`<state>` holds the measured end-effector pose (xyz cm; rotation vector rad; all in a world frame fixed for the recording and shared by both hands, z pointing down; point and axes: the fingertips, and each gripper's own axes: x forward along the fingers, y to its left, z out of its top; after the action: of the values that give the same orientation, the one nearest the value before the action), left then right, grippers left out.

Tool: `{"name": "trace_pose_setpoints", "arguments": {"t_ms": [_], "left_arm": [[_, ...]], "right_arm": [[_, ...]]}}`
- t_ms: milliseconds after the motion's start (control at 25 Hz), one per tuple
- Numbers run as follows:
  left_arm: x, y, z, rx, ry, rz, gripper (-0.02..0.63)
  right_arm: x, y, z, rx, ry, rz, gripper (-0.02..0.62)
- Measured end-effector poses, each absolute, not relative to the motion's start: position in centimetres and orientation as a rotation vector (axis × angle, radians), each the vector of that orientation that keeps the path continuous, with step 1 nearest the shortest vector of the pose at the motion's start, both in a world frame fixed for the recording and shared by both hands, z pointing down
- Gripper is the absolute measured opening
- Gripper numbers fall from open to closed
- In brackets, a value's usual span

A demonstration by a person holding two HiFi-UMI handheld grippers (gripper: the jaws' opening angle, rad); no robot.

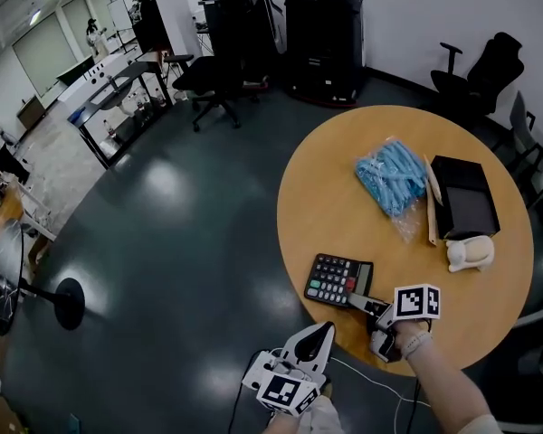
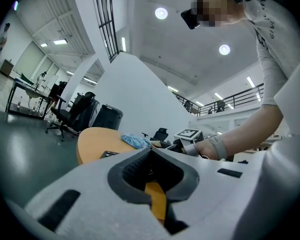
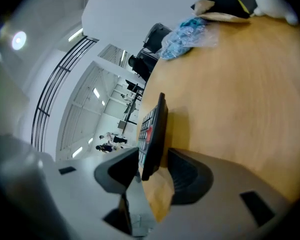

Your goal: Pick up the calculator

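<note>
Right gripper view is showing the right gripper (image 3: 154, 156) with jaws spread wide and the near end of the calculator (image 3: 152, 129) sitting edge-on between them. Neither pad is pressing on it; a gap is showing on the table (image 3: 240, 94) side. Left gripper (image 2: 150, 151) is hanging off the table edge with jaws pressed together, holding nothing.

Head view is placing the calculator (image 1: 338, 279) flat on the round table (image 1: 489, 333), close to the rim nearest the person and well apart from the blue bag (image 1: 394, 177) and black box (image 1: 466, 197).

Handling, as a guess: it is looking like a light, stiff plastic slab, so it should not be flexing. The smooth casing may be slipping if pinched only at a corner, and the keys will be giving under a pad. The best hold is looking like across the thickness at this near end, one jaw over the key face and one under the base, set deep enough that it is not tipping.

Look: black body, rows of dark keys, a few teal keys at one side, one red key, and a thin profile.
</note>
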<state>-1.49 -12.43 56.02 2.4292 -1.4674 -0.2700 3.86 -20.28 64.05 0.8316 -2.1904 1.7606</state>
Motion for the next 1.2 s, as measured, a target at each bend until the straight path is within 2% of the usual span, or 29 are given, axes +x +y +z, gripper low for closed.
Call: {"name": "trace_pose_setpoints", "arguments": {"t_ms": [160,320,480,880,1200], "left_arm": [[-1.5,-12.1,56.8,2.401,-1.458,-0.277,0.006],[-2.0,-11.7,56.9,2.362,-1.482,-0.285,0.006],[-2.7,-11.6,56.7,2.358,-1.499,-0.275,0.006],[-3.8,-11.8,54.9,2.377,-1.522,-0.265,0.006],[-4.1,-12.0,50.7,2.438,-1.507,-0.293,0.006]], "right_arm": [[3.8,-20.8,63.8,0.804,-2.200,1.880,0.178],[4.0,-20.5,64.0,0.789,-2.184,1.873,0.089],[4.2,-20.5,64.0,0.830,-2.197,1.918,0.066],[5.9,-19.5,61.6,0.892,-2.217,1.912,0.063],[7.8,-18.6,54.8,0.956,-2.318,1.926,0.063]]}}
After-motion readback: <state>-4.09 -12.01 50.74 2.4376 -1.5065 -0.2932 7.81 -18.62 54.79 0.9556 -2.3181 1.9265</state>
